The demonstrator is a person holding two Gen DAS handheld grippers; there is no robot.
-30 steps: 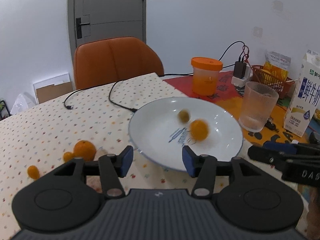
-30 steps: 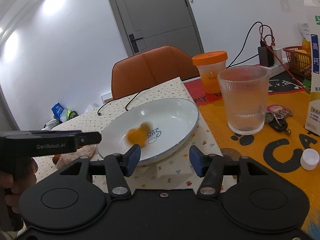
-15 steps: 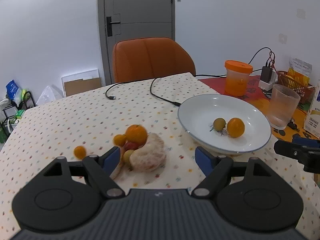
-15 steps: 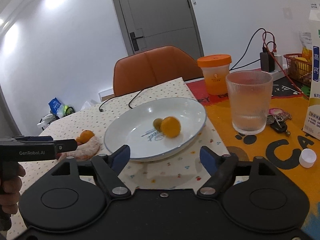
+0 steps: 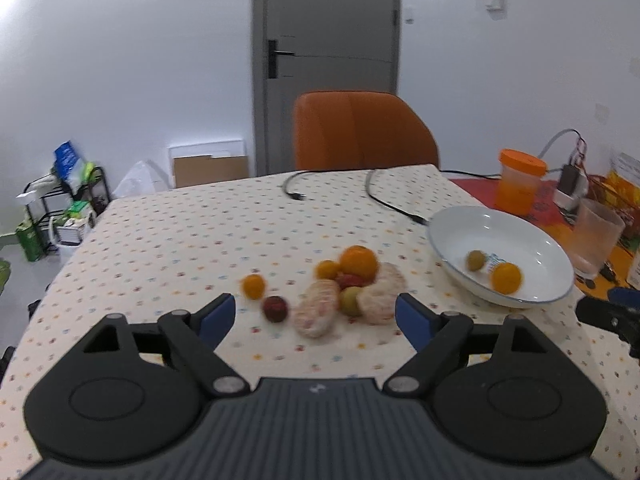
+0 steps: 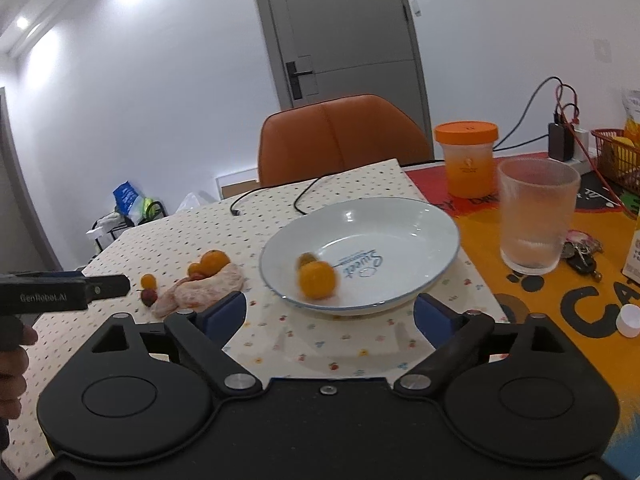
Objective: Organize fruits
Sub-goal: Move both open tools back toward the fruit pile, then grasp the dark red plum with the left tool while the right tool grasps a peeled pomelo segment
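Plate: white plate sits at the right edge of the dotted cloth on the counter, beside the orange mat; it looks to be the collecting spot, since two fruits lie in it.
Fruit in plate: small orange and olive-green fruit rest touching, low on the near-left slope of the dish, likely where they rolled to.
Fruit left on cloth: loose pile left of the plate, apart from it. Large orange at the back, peeled pinkish segments in front, small green and red fruits wedged between. One small orange and one dark red fruit lie apart on the left.
Left gripper: left gripper aimed at the pile; jaws opening, wide apart, nothing between them. Reads as lining up for the next pick.
Right gripper: right gripper faces the plate's near rim; jaws opening, nothing between the pads. Looks free for another fruit.
Clutter: ribbed glass stands just right of the plate, orange-lidded jar behind it; both near enough to knock on a careless swing.
Progress: early, by my judgement; most fruit is not yet in the plate.
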